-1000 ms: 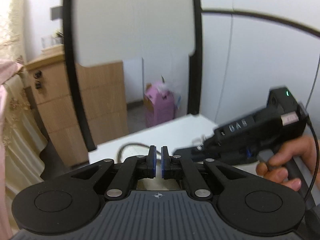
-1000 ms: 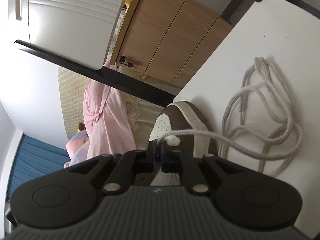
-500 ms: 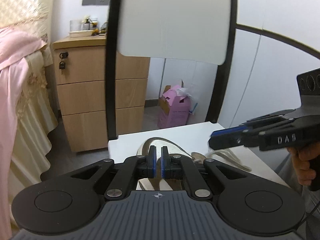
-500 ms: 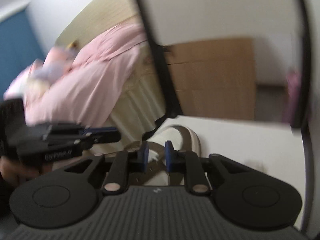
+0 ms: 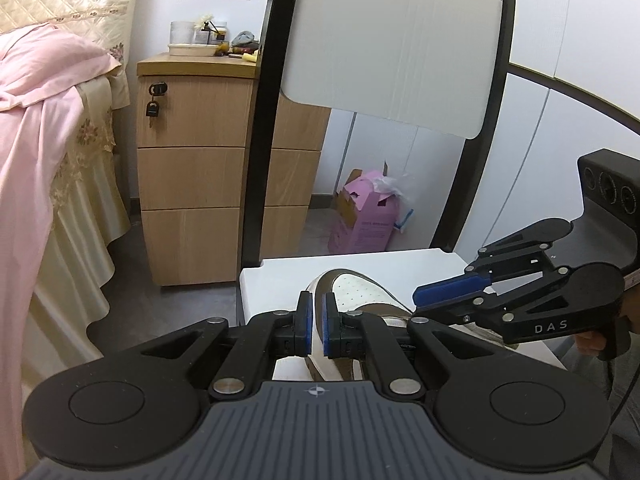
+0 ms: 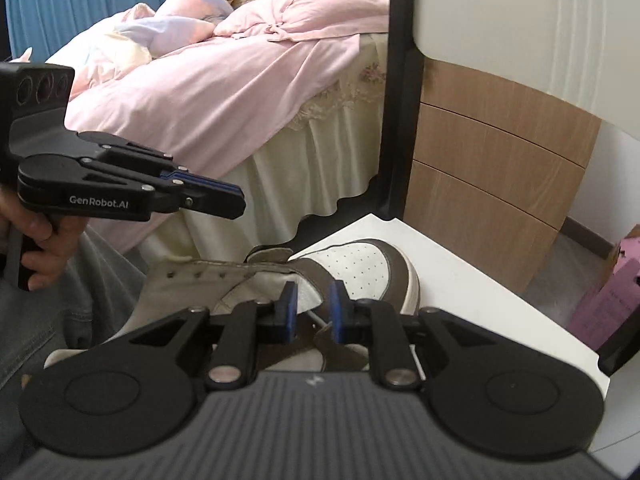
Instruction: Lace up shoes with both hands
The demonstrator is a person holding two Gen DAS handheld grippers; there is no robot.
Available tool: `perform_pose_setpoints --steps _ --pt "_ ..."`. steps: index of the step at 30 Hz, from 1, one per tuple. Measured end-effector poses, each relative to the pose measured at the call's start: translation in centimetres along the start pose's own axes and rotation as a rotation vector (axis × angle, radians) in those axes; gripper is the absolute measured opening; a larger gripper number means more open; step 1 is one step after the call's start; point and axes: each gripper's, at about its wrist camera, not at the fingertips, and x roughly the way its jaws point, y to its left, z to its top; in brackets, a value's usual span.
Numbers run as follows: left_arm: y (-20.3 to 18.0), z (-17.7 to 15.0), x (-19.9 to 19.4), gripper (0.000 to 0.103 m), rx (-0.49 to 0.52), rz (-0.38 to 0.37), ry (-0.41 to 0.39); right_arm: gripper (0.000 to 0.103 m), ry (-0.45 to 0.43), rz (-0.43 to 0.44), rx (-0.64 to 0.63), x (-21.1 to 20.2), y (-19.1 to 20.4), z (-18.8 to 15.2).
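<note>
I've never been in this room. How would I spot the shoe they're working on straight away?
Find the small white table that stands between the bed with the pink cover and the wooden drawer cabinet. On it lies the brown-and-white sneaker, toe towards the cabinet. It is the only footwear in sight, with a perforated white toe panel ringed by brown trim and empty eyelets.

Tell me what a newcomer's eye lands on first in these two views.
The brown and white shoe on the white table, toe toward the wooden drawers, lies right behind both grippers. Next comes the pink bedding piled on the bed beyond the left gripper, then the right gripper.
</note>
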Motion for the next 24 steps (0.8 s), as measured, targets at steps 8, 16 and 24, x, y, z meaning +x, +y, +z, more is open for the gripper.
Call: perform_pose_setpoints --steps 8,16,24 --pt "-0.2 -0.2 0.4 0.006 0.009 0.001 0.017 0.019 -0.003 -0.007 0.001 -0.7 -0.2 -0.5" --pt "-0.3 -0.4 0.8 0.006 0.010 0.004 0.032 0.019 0.021 -0.049 -0.161 -1.9 0.8 -0.4" --pt "-0.6 -0.5 1.1 0.006 0.021 0.007 0.049 0.018 0.083 -0.072 -0.279 -1.8 1.4 -0.6"
